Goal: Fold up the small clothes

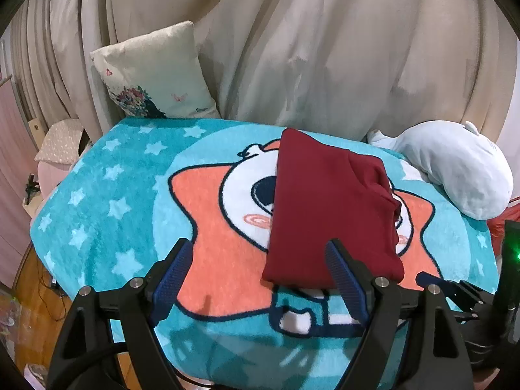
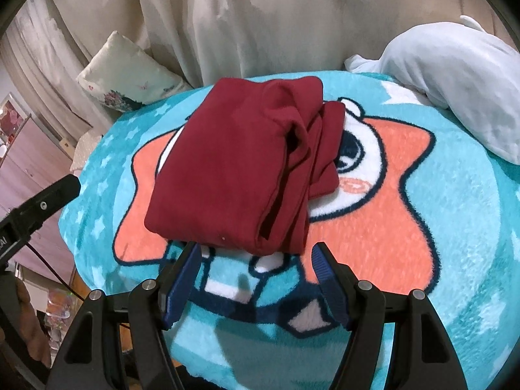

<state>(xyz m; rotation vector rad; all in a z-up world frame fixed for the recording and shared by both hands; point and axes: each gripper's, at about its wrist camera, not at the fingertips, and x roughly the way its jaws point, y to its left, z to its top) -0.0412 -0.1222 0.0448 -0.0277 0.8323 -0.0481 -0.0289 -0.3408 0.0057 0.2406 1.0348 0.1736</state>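
A dark red garment (image 1: 325,208) lies folded into a thick rectangle on a turquoise cartoon blanket (image 1: 123,201). In the right wrist view the garment (image 2: 234,165) shows layered folds along its right side. My left gripper (image 1: 260,253) is open and empty, just in front of the garment's near edge, its right finger overlapping that edge in view. My right gripper (image 2: 256,253) is open and empty, right at the garment's near edge. The right gripper's tip also shows in the left wrist view (image 1: 448,287).
A floral cushion (image 1: 152,74) leans on beige curtains (image 1: 292,42) at the back left. A pale blue plush toy (image 1: 455,169) lies at the blanket's (image 2: 422,227) right; it also shows in the right wrist view (image 2: 455,78). Wooden floor (image 1: 32,273) lies beyond the left edge.
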